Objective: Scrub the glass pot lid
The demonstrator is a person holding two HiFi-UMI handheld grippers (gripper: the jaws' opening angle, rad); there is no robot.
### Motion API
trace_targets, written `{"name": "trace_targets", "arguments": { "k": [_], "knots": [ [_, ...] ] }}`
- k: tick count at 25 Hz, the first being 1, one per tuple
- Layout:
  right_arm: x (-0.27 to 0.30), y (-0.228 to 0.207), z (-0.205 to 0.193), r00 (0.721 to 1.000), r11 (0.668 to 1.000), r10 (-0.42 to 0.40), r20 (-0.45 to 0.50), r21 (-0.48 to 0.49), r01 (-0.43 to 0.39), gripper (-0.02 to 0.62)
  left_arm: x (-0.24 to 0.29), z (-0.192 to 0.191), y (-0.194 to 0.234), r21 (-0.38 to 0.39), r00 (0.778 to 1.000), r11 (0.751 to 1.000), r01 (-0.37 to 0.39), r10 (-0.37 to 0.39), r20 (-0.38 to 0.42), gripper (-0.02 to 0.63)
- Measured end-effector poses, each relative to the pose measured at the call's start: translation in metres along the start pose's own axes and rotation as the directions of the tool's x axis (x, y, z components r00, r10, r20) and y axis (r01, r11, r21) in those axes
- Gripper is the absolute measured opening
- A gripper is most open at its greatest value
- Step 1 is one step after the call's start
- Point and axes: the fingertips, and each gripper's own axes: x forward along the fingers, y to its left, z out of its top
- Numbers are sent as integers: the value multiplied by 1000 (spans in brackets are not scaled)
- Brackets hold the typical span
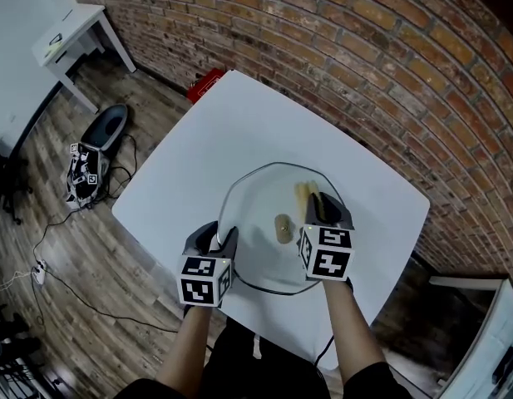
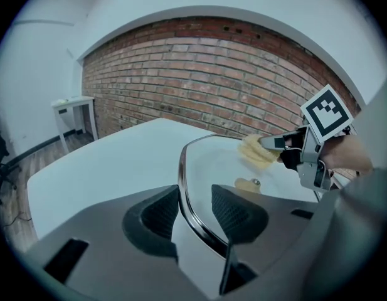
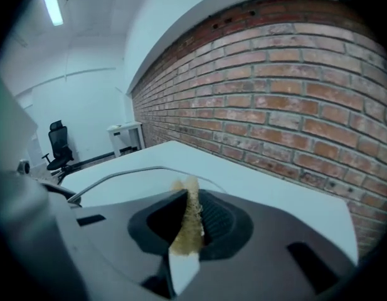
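On the white desk lies the glass pot lid. The left gripper's jaws stand apart astride its near rim (steadying, apparently not pinching). The right gripper's jaws clamp a yellow sponge at the far glass. Scrubbing seems in hand; the next move calls for sweeping toward the knob.

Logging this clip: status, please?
Left gripper astride lid rim, grip unclear. Right gripper shut on sponge, sponge on lid past knob. Nothing in the way.
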Motion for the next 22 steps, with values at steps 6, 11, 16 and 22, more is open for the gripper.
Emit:
{"name": "trace_targets", "arguments": {
  "k": [6, 11, 16, 22],
  "knots": [
    [-16, -9, 13, 999, 999, -26, 40, 25, 25, 57, 2, 2, 0, 2, 1000, 1000, 7, -7, 2, 167],
    [-31, 105, 13, 972, 971, 234, 35, -52, -232, 57, 1, 1, 1, -7, 1000, 1000, 1, -1, 3, 167],
    [-29, 137, -16, 966, 965, 258, -23, -30, -259, 57, 3, 3, -1, -5, 1000, 1000, -2, 1, -8, 167],
    [-29, 76, -24, 992, 990, 112, -56, -80, -116, 57, -1, 1, 1, -27, 1000, 1000, -3, 3, 4, 167]
  ]
}}
